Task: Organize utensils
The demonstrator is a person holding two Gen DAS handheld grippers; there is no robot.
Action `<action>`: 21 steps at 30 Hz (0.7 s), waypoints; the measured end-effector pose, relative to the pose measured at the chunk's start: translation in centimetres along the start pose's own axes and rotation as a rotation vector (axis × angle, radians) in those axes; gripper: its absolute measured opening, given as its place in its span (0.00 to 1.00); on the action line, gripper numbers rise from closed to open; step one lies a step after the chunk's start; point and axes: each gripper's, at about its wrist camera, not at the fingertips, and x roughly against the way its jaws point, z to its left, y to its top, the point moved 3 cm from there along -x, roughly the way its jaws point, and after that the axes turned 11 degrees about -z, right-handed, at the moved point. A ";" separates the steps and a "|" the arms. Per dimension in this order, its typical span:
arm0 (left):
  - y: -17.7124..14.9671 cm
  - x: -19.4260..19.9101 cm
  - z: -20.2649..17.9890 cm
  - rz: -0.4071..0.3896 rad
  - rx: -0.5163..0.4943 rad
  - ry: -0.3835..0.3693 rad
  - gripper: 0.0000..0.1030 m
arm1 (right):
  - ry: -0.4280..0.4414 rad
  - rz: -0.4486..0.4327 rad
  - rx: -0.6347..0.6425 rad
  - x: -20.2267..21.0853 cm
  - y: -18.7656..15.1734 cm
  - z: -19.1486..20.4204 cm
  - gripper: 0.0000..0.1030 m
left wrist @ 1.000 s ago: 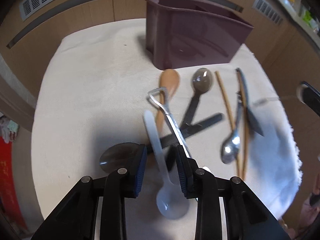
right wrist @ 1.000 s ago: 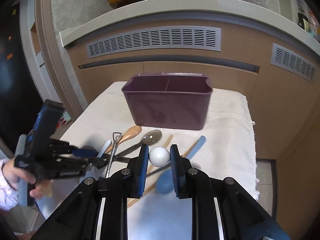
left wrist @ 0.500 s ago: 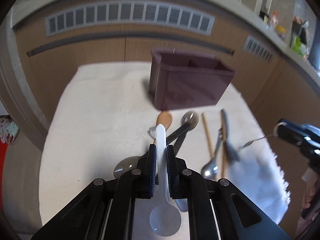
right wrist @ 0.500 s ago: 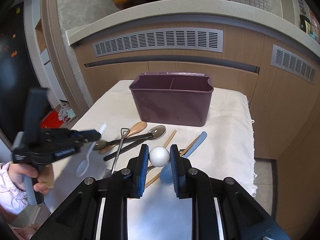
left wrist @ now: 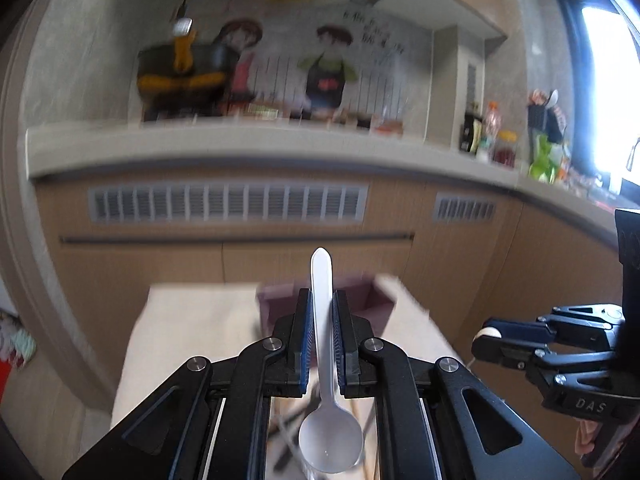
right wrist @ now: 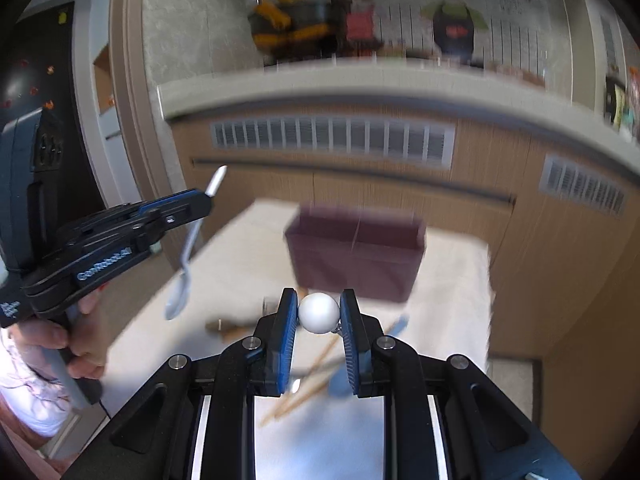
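My left gripper (left wrist: 321, 296) is shut on the thin handle of a white plastic spoon (left wrist: 331, 444). The handle tip points forward and the bowl hangs near the camera. In the right wrist view the left gripper (right wrist: 204, 198) holds the same spoon (right wrist: 186, 256) in the air, left of the table. My right gripper (right wrist: 319, 300) is shut on the white ball end (right wrist: 319, 313) of a utensil whose shaft is hidden below. The purple divided caddy (right wrist: 356, 256) stands on the cloth beyond both grippers, blurred. The right gripper (left wrist: 486, 340) also shows at the right of the left wrist view.
Wooden chopsticks (right wrist: 304, 392), a blue spoon (right wrist: 340, 384) and a wooden spoon (right wrist: 228, 326) lie on the cream cloth (right wrist: 452, 280) below my right gripper. A person's hand (right wrist: 80, 344) grips the left tool. Wooden cabinets with vents (right wrist: 332, 138) stand behind the table.
The left gripper closed on the white spoon, lifted it off the cloth and tipped up towards level. The right gripper rose too, still holding the ball-ended utensil.
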 end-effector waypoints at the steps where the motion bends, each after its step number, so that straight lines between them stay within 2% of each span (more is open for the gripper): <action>1: 1.6 -0.5 -0.2 -0.045 -0.008 0.000 0.10 | -0.007 -0.029 0.012 0.3 1.4 -0.3 0.19; 4: 6.0 -2.7 -0.4 -0.173 0.002 -0.013 0.10 | -0.033 -0.133 0.039 0.7 6.6 -1.4 0.19; 6: 7.7 -4.6 0.0 -0.234 0.023 0.011 0.10 | -0.046 -0.178 0.040 0.3 9.3 -2.5 0.19; 10: 8.4 -8.7 1.1 -0.308 0.064 0.067 0.10 | -0.057 -0.191 0.025 -2.9 11.3 -4.6 0.19; 14: 5.4 -13.3 2.1 -0.290 0.072 0.130 0.10 | -0.031 -0.119 -0.039 -7.4 10.1 -6.9 0.19; 17: 2.0 -16.7 2.7 -0.239 0.061 0.171 0.10 | 0.010 -0.047 -0.101 -10.8 8.2 -8.5 0.19; 21: -2.6 -19.3 3.0 -0.163 0.046 0.199 0.10 | 0.021 0.031 -0.131 -14.1 5.4 -9.4 0.19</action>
